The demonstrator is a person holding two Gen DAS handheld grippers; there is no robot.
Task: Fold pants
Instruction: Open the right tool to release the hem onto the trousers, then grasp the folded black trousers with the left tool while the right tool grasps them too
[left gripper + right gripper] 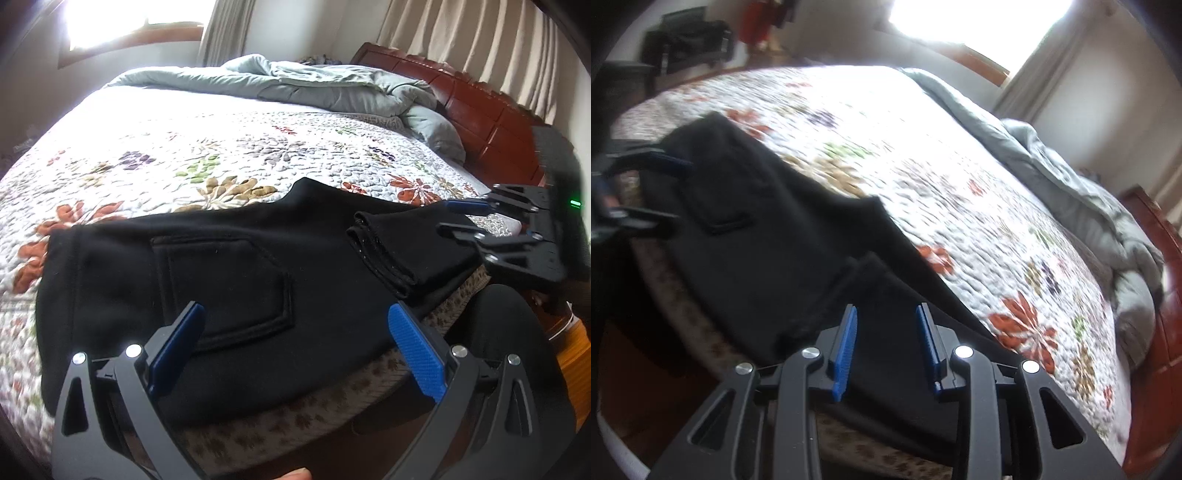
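Note:
Black pants [221, 266] lie flat near the front edge of a floral quilt [207, 147], back pocket [229, 284] facing up. The legs are folded back over the body, with the cuffs [384, 251] stacked on top toward the right. My left gripper [295, 310] hovers open over the pocket area, with nothing between its blue pads. My right gripper [448, 218] is at the folded right end. In its own view the right gripper [886, 308] stands open just above the black cloth [768, 236], holding nothing. The left gripper [670, 190] shows at the far left there.
A grey duvet [332, 85] is bunched along the far side against a red-brown wooden headboard [487, 122]. The bed's patterned side [295, 413] drops away at the front. A person's dark-clad knee [509, 332] is at lower right. Dark furniture [687, 40] stands beyond the bed.

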